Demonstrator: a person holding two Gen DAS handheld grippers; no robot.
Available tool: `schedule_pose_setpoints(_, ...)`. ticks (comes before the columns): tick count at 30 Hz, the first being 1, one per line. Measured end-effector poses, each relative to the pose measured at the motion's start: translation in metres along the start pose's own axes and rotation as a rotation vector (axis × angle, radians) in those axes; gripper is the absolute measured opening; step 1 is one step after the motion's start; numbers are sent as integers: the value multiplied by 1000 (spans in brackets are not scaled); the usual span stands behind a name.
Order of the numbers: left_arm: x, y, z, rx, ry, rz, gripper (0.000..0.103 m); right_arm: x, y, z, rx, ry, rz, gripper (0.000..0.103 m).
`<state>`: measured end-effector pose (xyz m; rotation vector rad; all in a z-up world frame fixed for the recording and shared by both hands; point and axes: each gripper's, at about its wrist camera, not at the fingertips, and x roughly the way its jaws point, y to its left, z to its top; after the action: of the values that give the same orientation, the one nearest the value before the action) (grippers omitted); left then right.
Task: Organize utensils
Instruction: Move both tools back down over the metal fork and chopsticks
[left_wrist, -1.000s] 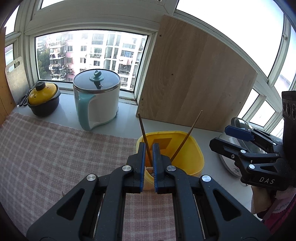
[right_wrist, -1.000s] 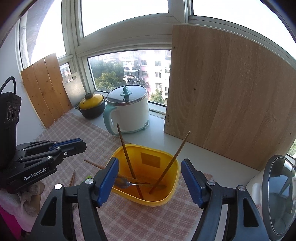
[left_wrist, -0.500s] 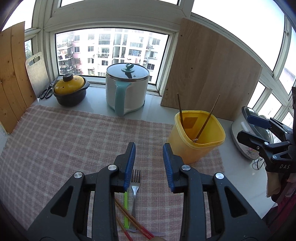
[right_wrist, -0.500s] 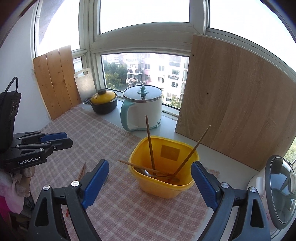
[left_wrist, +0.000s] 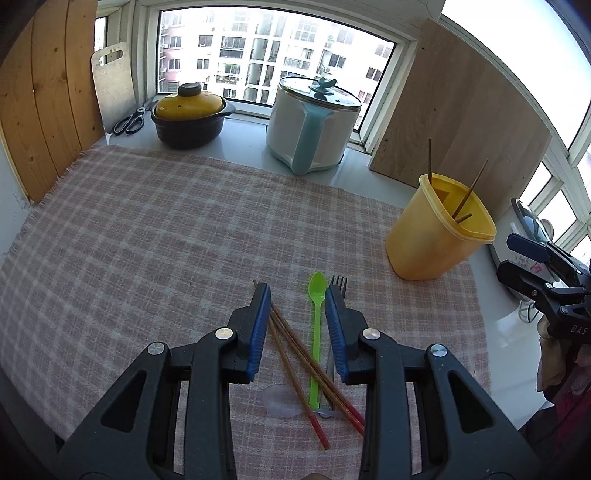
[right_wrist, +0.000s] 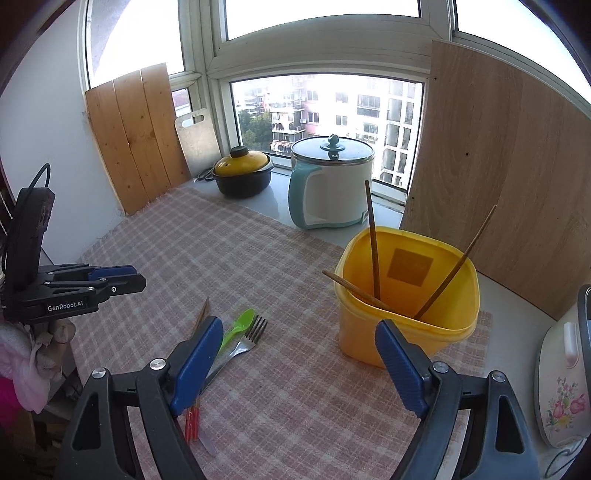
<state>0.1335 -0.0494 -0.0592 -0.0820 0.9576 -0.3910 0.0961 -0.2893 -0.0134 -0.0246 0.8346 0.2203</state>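
Lying loose on the checked cloth (left_wrist: 155, 236) near the front edge of the bench are the utensils yet to be sorted: two red-tipped chopsticks (left_wrist: 295, 347), crossed over one another, a green plastic spoon (left_wrist: 316, 325), a metal fork (right_wrist: 255, 330) just beside the spoon, and what looks like a clear spoon (left_wrist: 280, 400) half under the chopsticks. Toward the right end of the bench, well apart from that cluster, stands the yellow container (right_wrist: 410, 317), and three wooden chopsticks (right_wrist: 373, 240) already lean inside it; whether anything else lies at its bottom cannot be told.

So the job looks partly done: a few sticks are stowed, while about five pieces are left on the cloth.

The left gripper (left_wrist: 297, 325) hangs over the loose cluster, its fingers (left_wrist: 258, 325) partly apart, straddling the chopsticks and the green spoon and gripping nothing. It seems set for the next pickup. The right gripper (right_wrist: 299, 354) has its fingers wide, though narrowing a little, with only cloth in the gap between them; one finger sits over the utensil handles, the other in front of the container.

Behind, along the window edge, stand a white-and-teal pot (left_wrist: 314, 122) and a dark pot with a yellow lid (left_wrist: 190, 118).
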Motion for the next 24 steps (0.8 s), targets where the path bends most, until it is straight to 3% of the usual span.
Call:
schedule_pose_setpoints(6,18,16,-19,-23,64,-17,30,29,11,-10,39,108,42,83)
schedule_pose_setpoints(11,35,22,-33,-46,121,-48,30,54,15,-20,90,191,90,76)
schedule_pose_setpoints(24,72,23,-53,-49,222,-84,30,119,22,-40,268,355,173,44)
